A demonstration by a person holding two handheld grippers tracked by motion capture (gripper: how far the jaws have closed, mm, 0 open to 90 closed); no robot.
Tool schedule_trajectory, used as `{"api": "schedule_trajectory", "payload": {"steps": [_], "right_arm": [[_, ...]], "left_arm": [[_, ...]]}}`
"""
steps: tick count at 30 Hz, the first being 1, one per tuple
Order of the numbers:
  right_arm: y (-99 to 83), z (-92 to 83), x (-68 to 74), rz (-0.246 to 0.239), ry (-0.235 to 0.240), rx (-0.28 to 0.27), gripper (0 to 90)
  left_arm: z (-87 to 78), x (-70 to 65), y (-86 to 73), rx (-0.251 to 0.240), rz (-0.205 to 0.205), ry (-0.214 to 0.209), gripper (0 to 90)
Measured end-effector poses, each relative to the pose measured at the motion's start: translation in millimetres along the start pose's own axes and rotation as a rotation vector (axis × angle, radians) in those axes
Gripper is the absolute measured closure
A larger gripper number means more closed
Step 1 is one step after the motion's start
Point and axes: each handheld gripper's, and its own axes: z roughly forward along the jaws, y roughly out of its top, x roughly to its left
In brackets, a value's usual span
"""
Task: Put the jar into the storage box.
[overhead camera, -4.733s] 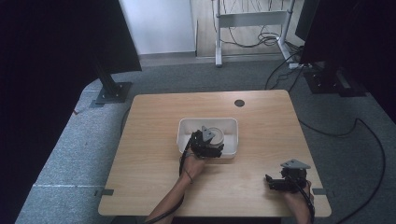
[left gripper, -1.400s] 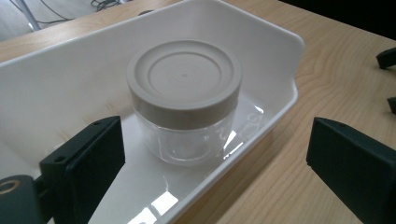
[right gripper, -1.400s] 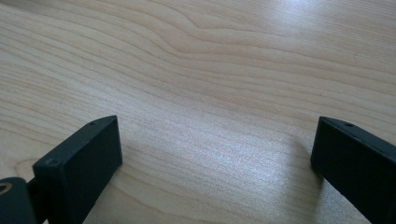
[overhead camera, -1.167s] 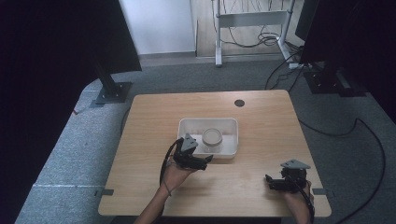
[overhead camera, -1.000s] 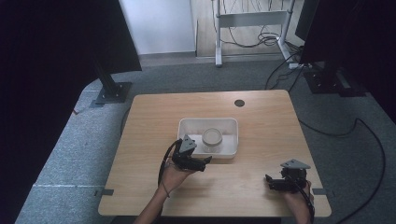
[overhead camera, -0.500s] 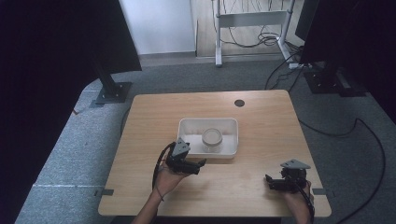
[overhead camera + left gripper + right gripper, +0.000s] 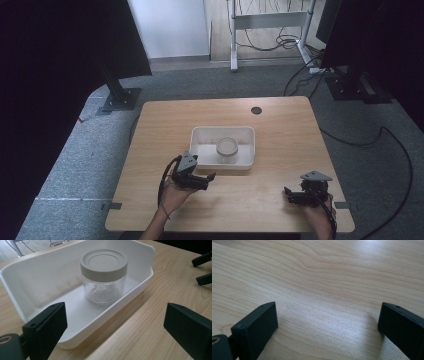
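Note:
A clear jar with a grey screw lid (image 7: 227,148) (image 7: 103,276) stands upright inside a white rectangular tray (image 7: 200,137) (image 7: 32,275) at the middle of the wooden table (image 7: 280,130). My left gripper (image 7: 210,178) (image 7: 115,335) is open and empty, just in front of the tray's near left corner, jaws wide apart and aimed at the tray. My right gripper (image 7: 288,192) (image 7: 328,332) is open and empty, resting low over bare wood near the table's front right edge. Its jaw tips (image 7: 202,270) appear far right in the left gripper view.
A round cable hole (image 7: 256,110) sits near the table's far edge. Black stands (image 7: 120,95) and cables lie on the grey carpet around the table.
My left gripper has let go of the jar in the tray, drawn back toward the person and to the left, and now stands open. The right gripper has stayed put.

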Motion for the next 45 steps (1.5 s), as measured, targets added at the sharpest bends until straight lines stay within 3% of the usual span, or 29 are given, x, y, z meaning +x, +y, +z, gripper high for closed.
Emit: {"api": "schedule_trajectory", "payload": {"steps": [23, 45], "right_arm": [[0.0, 0.0, 0.0, 0.0, 0.0, 0.0, 2.1], [0.0, 0.0, 0.0, 0.0, 0.0, 0.0, 2.1]], "left_arm": [[-25.9, 6.2, -20.5, -0.02, 0.001, 0.042, 5.1], [-39.1, 12.3, -47.3, -0.011, -0.017, 0.065, 5.1]]}}
